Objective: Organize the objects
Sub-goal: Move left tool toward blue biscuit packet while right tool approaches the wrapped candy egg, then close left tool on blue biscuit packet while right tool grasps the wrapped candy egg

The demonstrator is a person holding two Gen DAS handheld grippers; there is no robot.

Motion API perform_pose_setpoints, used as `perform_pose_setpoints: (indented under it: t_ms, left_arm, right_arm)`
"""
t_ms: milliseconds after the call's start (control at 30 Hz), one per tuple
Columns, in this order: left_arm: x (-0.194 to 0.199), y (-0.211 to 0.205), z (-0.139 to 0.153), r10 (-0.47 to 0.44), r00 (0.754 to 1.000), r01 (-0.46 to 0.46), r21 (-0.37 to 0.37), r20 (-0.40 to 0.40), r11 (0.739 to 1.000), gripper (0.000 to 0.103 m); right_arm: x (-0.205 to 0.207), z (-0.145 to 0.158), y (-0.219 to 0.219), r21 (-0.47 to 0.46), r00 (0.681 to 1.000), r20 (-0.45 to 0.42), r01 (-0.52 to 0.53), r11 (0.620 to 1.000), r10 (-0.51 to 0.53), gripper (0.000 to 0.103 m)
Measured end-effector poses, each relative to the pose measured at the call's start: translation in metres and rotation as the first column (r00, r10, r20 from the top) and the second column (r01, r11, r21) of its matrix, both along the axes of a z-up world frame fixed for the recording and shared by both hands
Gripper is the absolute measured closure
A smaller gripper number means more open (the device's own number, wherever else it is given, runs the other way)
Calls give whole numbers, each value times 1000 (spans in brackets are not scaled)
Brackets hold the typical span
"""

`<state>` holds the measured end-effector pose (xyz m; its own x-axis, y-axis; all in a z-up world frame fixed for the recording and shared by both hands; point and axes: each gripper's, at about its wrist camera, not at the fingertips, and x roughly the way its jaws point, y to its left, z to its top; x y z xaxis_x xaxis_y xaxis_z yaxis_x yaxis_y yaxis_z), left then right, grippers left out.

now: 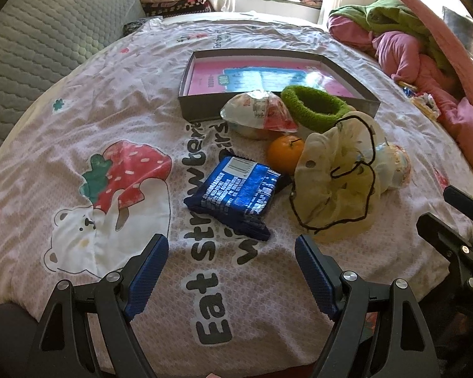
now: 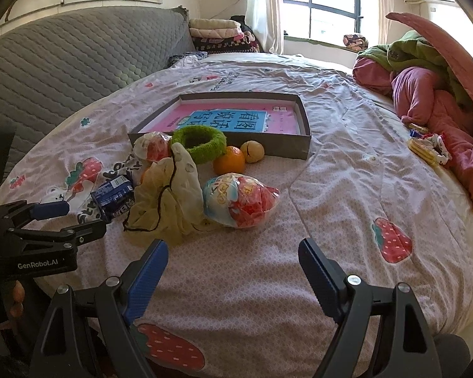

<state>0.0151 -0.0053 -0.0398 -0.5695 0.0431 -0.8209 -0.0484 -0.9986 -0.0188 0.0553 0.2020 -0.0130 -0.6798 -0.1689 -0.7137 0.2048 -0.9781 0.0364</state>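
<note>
Blue-padded left tongs (image 1: pixel 231 249) wide open, empty | right tongs (image 2: pixel 233 253) same

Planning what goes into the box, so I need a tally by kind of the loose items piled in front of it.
Wrapped snack balls: 2
Oranges: 1
Tan round fruit: 1
Blue snack packets: 1
Green scrunchies: 1
Cream scrunchies: 1
Total: 7

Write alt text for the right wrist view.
Open right gripper hovers over a strawberry-print bedspread, facing a wrapped toy egg, cream scrunchie, orange and green scrunchie before a shallow grey box.
</note>
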Motion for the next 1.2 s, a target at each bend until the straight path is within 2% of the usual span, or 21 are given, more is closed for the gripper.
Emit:
perform_pose_setpoints:
  t_ms: [500, 1067, 1200]
  left_arm:
    - [-13, -1, -10, -23, 1000, 23, 16, -3, 1000, 20]
    - [-32, -6, -18, -33, 999, 33, 25, -14, 999, 20]
    - [-37, -7, -20, -32, 999, 32, 26, -11, 999, 20]
  right_arm:
    - [-20, -18, 10, 51, 1000, 12, 20, 999, -21, 19]
    - [-43, -29, 12, 63, 1000, 14, -25, 998, 24, 19]
    - [-51, -30, 10, 91, 999, 11, -43, 995, 42, 19]
